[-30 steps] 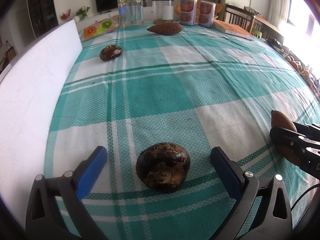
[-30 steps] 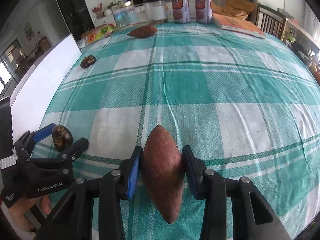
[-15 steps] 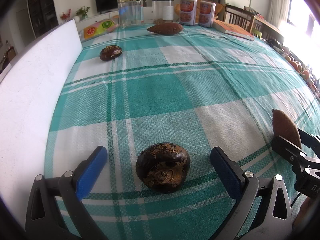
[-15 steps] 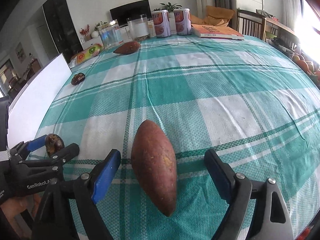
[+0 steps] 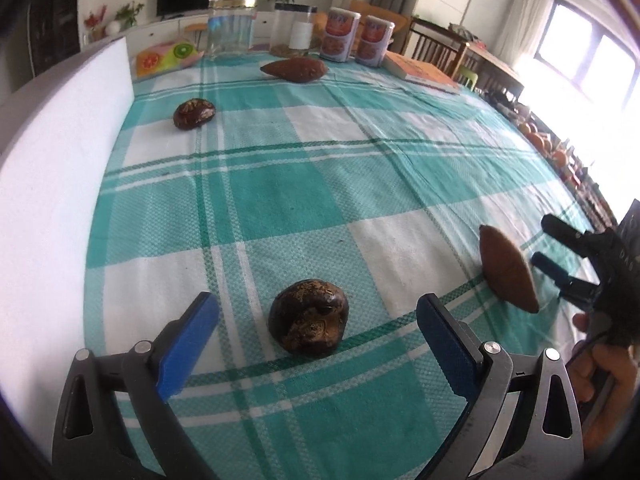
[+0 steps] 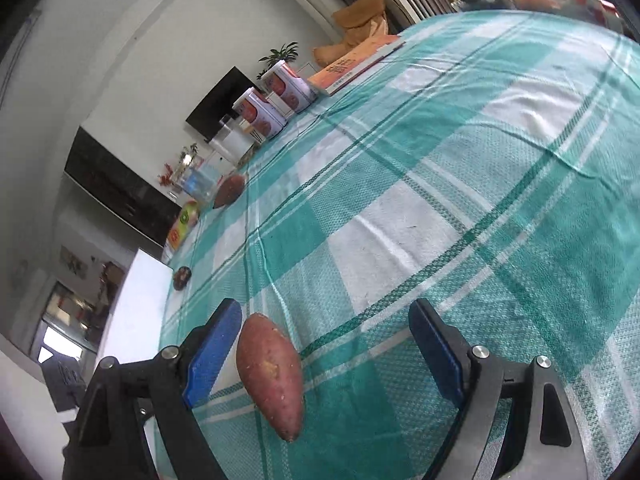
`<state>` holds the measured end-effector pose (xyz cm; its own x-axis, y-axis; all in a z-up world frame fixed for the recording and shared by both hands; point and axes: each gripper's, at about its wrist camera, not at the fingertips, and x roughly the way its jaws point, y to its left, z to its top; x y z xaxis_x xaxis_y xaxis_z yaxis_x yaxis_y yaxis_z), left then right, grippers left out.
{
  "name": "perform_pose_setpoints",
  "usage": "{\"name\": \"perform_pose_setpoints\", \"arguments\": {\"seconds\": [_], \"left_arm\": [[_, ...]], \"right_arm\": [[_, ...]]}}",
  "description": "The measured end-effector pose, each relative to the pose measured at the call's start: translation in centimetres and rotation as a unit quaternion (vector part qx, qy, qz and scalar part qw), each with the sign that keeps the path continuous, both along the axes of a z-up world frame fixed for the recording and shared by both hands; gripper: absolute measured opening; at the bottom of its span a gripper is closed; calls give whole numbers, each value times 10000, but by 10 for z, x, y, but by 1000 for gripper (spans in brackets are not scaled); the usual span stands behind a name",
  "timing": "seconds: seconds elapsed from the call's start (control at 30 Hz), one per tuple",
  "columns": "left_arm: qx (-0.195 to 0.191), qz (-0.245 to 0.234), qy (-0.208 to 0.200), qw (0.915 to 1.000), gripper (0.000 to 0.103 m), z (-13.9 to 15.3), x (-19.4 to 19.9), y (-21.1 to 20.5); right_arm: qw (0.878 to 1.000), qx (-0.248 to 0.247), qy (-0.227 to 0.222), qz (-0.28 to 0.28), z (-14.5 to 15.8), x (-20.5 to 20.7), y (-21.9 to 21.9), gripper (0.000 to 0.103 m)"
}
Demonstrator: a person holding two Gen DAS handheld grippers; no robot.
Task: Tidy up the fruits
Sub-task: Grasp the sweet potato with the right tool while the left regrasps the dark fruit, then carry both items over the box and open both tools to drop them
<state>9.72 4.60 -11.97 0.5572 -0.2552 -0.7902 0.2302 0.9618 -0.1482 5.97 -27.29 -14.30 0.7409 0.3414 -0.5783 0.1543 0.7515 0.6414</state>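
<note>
Straddling a dark, wrinkled fruit on the green-checked tablecloth, my left claw was wide apart but easing its jaws inward, its blue pads clear of the fruit on both sides. My right claw stood well open and gripped nothing; a reddish sweet potato lay on the cloth between its jaws, close beside the left pad, and I could not tell whether it touched. From the left view that sweet potato lay well off to the right of the dark fruit. Farther up the cloth lay a second dark fruit near the white board, and a second sweet potato before the jars and tins.
</note>
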Motion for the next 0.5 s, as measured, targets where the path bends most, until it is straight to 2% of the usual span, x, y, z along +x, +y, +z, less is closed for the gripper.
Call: {"name": "perform_pose_setpoints", "arguments": {"seconds": [0.03,0.07,0.1,0.13,0.2,0.23,0.3,0.33,0.37,0.43,0.5], "left_arm": [[161,-59,-38,9998,88,0,1,-4],[314,-99,-14,9995,72,-2,2,-8],[417,-122,64,9990,65,-5,3,-11],[475,-128,151,9987,59,-9,2,-13],[507,-68,164,9986,55,-15,1,-9],[540,-24,80,9985,47,-14,-1,-8],[490,17,65,9988,43,-14,-2,-3],[373,37,75,9993,43,-13,-2,0],[278,60,81,9996,43,-12,-3,2],[180,91,48,9998,42,-9,-7,6],[30,96,26,9999,42,-2,-12,8]], "right_arm": [[10000,-12,-15,41,1,0,1,85],[9999,-93,-32,119,4,1,5,85],[9994,-227,-47,250,6,3,11,85],[9982,-399,-69,438,9,5,20,85],[9924,-874,-95,865,14,8,44,85],[9877,-1141,-89,1065,16,11,58,85],[9761,-1689,20,1367,14,13,81,85],[9695,-1944,93,1488,12,15,91,76],[9631,-2132,196,1631,8,16,99,56],[9559,-2410,303,1649,6,14,106,41],[9603,-2248,373,1612,8,9,101,41]]}}
